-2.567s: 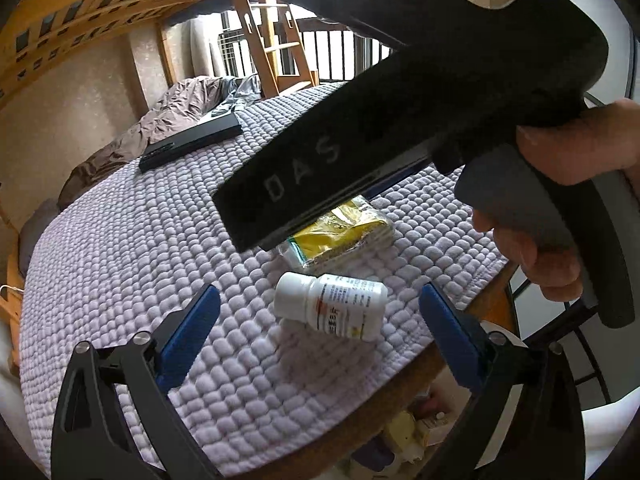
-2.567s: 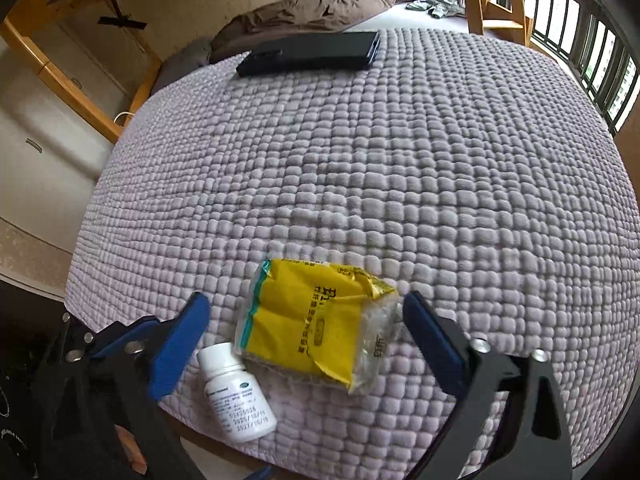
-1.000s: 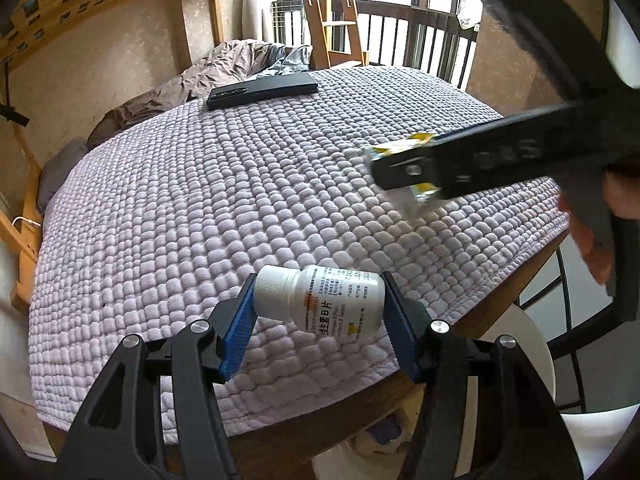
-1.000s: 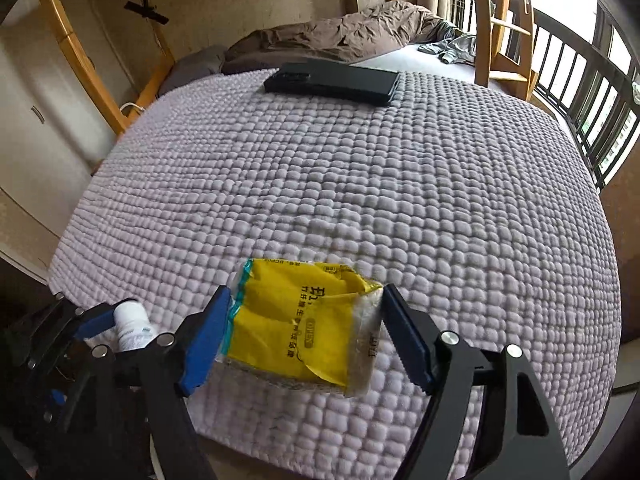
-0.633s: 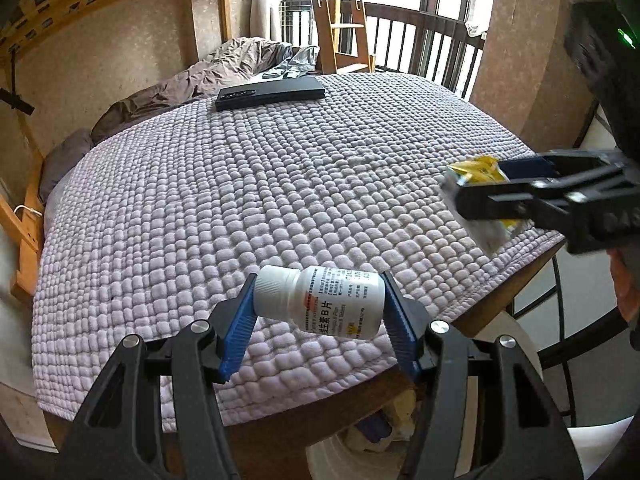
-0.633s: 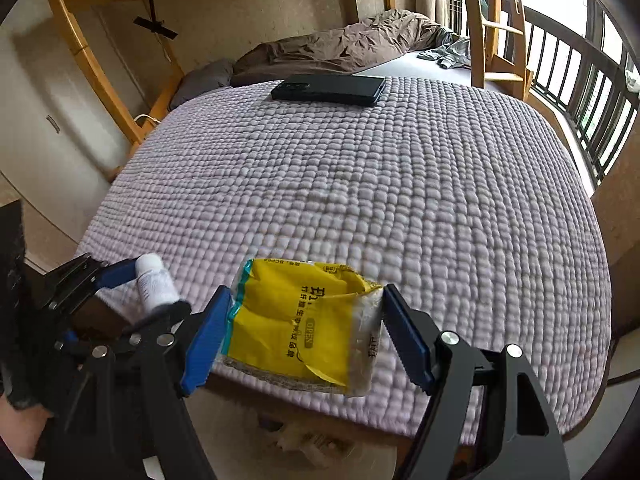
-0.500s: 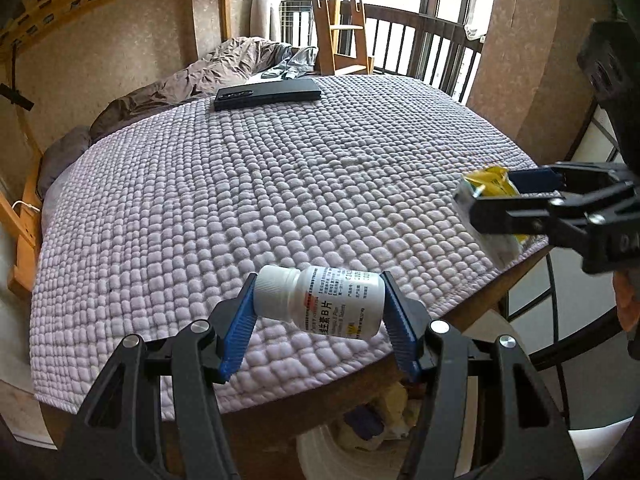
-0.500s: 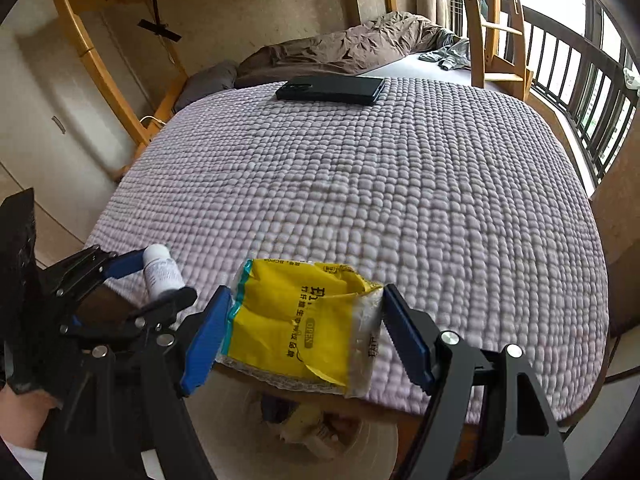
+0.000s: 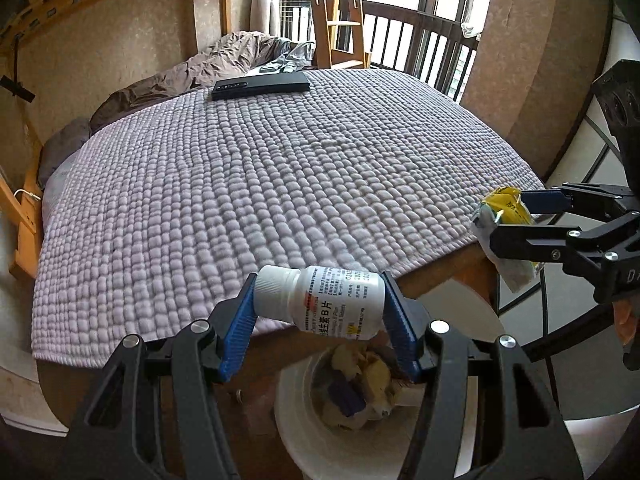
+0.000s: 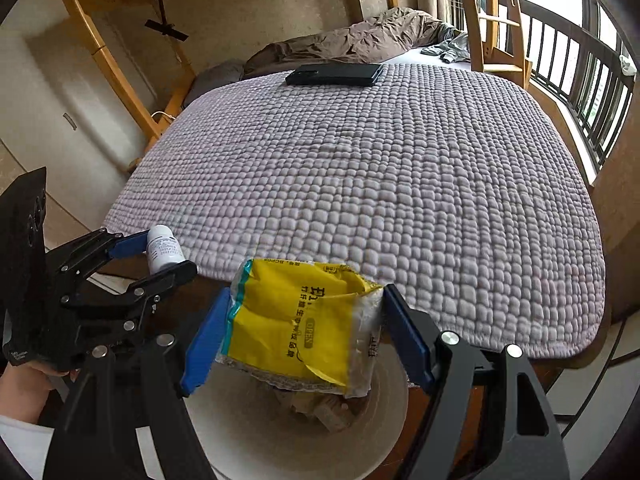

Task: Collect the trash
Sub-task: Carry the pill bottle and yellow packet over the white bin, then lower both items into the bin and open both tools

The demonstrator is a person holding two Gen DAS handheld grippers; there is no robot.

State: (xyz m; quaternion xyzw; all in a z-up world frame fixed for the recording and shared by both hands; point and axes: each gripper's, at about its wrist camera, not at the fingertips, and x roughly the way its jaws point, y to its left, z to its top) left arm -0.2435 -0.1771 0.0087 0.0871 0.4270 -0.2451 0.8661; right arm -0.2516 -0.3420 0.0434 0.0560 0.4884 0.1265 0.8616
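My left gripper (image 9: 320, 312) is shut on a white pill bottle (image 9: 324, 300) lying sideways between its blue pads, held in the air past the table's front edge. Below it stands a white round bin (image 9: 304, 440) with crumpled trash inside. My right gripper (image 10: 306, 332) is shut on a yellow and clear plastic wrapper (image 10: 300, 324), held over the same bin (image 10: 248, 432). In the right wrist view the left gripper (image 10: 156, 254) with the bottle (image 10: 162, 248) shows at the left. In the left wrist view the right gripper (image 9: 516, 220) with the wrapper (image 9: 504, 208) shows at the right.
A table covered by a lilac quilted cloth (image 9: 260, 176) fills both views. A black flat device (image 9: 260, 85) lies at its far edge. Behind it are a bed with a brown blanket (image 10: 360, 40), a wooden ladder (image 9: 340, 12) and a dark railing (image 10: 580, 80).
Both grippers have drawn back from the table with the bottle and the wrapper in them. The white bin has come into view under each of them.
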